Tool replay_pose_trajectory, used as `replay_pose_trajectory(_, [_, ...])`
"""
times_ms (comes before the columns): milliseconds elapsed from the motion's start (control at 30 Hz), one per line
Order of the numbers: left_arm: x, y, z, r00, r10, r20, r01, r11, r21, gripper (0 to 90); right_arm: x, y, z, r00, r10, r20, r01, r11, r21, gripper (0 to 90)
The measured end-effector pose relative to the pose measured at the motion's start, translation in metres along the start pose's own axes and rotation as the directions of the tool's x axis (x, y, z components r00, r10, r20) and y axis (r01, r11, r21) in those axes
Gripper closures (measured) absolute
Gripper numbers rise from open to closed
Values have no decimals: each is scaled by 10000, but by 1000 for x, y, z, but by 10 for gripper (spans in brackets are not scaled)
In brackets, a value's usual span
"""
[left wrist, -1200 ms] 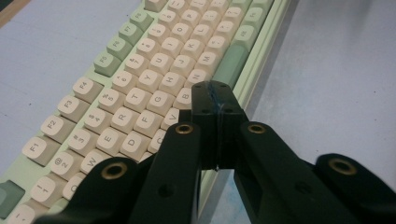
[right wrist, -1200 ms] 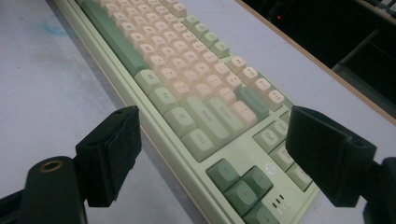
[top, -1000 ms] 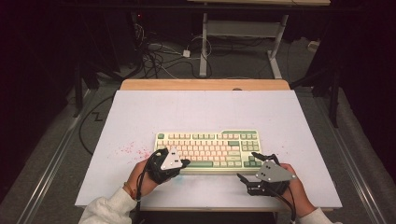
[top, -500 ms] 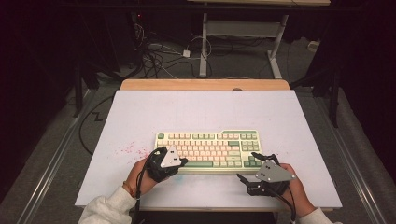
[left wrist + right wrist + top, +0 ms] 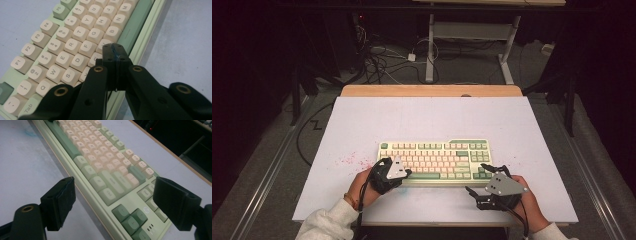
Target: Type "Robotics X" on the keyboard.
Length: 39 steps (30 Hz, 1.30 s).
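A pale green keyboard [image 5: 434, 157] with cream and green keys lies in the middle of the white table [image 5: 427, 120], near the front. My left gripper [image 5: 406, 173] is shut with nothing between its jaws. In the left gripper view its joined tips [image 5: 115, 53] sit over the keyboard's [image 5: 75, 32] bottom letter row, beside the green space bar; I cannot tell whether they touch a key. My right gripper [image 5: 476, 177] stands open at the front right corner. In the right gripper view its jaws [image 5: 115, 202] spread wide before the keyboard's [image 5: 105, 157] arrow keys, holding nothing.
Pink speckles [image 5: 349, 160] mark the table left of the keyboard. A wooden strip [image 5: 432, 90] edges the far side. Beyond it, cables [image 5: 387, 60] lie on the floor beside a white desk frame [image 5: 472, 35]. Bare table surface stretches behind the keyboard.
The left gripper has tilted slightly and come back over the keyboard's front left keys, staying shut. The right gripper has kept still and open.
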<state>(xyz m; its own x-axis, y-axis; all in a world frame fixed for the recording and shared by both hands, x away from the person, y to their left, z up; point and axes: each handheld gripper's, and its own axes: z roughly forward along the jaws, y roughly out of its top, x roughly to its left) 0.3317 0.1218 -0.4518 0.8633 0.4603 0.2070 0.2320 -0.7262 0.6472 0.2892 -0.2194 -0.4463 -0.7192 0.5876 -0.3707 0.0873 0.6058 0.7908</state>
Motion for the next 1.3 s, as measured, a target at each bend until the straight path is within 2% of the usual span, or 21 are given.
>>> replay_pose_trajectory(133, [0, 0, 1, 10000, 49, -45, -49, 9999, 91, 874, 1, 0, 0, 10000, -36, -25, 36, 10000, 23, 191])
replay_pose_trajectory(433, [-1, 2, -1, 9998, 68, -165, -69, 10000, -50, 874, 1, 0, 1, 9999, -93, -57, 93, 9999, 72, 191])
replay_pose_trajectory(500, [0, 1, 1, 10000, 64, -64, -63, 9999, 85, 874, 1, 0, 1, 9999, -86, -74, 86, 9999, 75, 191])
replay_pose_trajectory(533, [1, 1, 3, 9998, 100, 150, -105, 9994, 318, 874, 1, 0, 1, 9999, -110, -51, 111, 9999, 82, 192])
replay_pose_trajectory(567, [1, 0, 5, 9998, 177, 94, -180, 9995, 279, 875, 2, 0, 1, 9999, -133, 0, 133, 9999, 91, 193])
replay_pose_trajectory(633, [3, 1, 4, 10000, 25, 92, -28, 9996, 268, 875, 1, 0, 2, 9999, -120, -6, 120, 9998, 131, 193])
replay_pose_trajectory(867, [1, 6, -8, 9999, 7, -152, -13, 9992, -410, 874, 1, -1, 2, 10000, -86, 33, 85, 9999, 112, 193])
replay_pose_trajectory(1200, [3, 5, -13, 9995, -93, -300, 73, 9979, -643, 873, -2, -1, 1, 9995, 142, 290, -144, 9999, 73, 193])
replay_pose_trajectory(1300, [4, 4, -15, 9994, -109, -335, 85, 9974, -718, 834, -3, -1, 0, 9993, 171, 330, -173, 9998, 62, 193])
